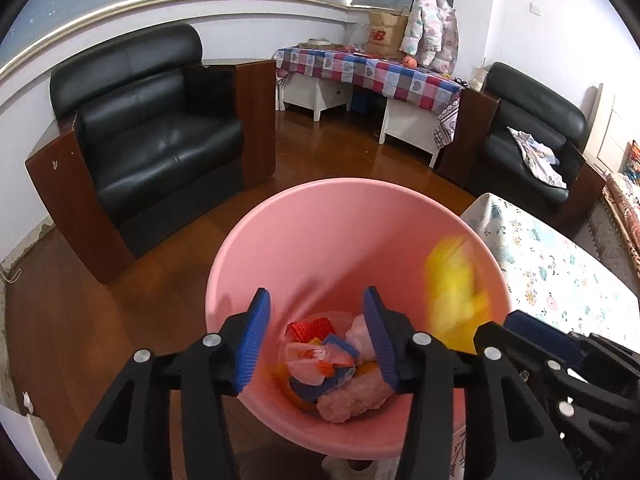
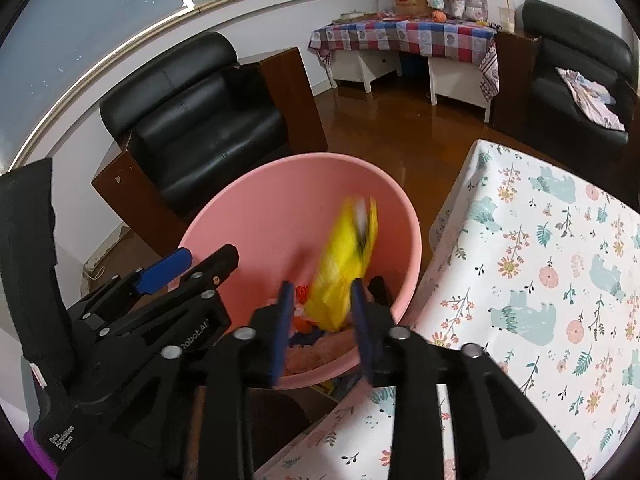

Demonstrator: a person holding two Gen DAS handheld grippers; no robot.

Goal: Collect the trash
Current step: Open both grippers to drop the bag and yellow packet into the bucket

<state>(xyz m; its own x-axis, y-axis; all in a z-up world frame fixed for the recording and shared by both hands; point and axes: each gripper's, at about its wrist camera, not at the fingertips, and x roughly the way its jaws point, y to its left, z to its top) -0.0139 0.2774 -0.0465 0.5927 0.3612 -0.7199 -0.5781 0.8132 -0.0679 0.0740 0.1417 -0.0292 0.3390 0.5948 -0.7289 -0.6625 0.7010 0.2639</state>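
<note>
A pink bin (image 1: 320, 232) stands on the floor beside a table; it also shows in the right wrist view (image 2: 260, 216). It holds several scraps (image 1: 320, 364): red, blue, orange and pink wrappers. A yellow wrapper (image 2: 348, 264), blurred by motion, is inside the bin between my right gripper's fingers (image 2: 322, 320); whether the pads touch it I cannot tell. It shows as a yellow smear in the left wrist view (image 1: 456, 292). My left gripper (image 1: 316, 336) is open and empty over the bin's mouth. The right gripper's finger (image 1: 532, 328) shows at the bin's right rim.
The table with a floral cloth (image 2: 540, 280) is right of the bin. A black armchair (image 1: 152, 136) stands behind the bin on the left, another (image 1: 532, 136) on the right. A checkered-cloth table (image 1: 372, 72) is against the far wall. The floor is brown wood (image 1: 80, 320).
</note>
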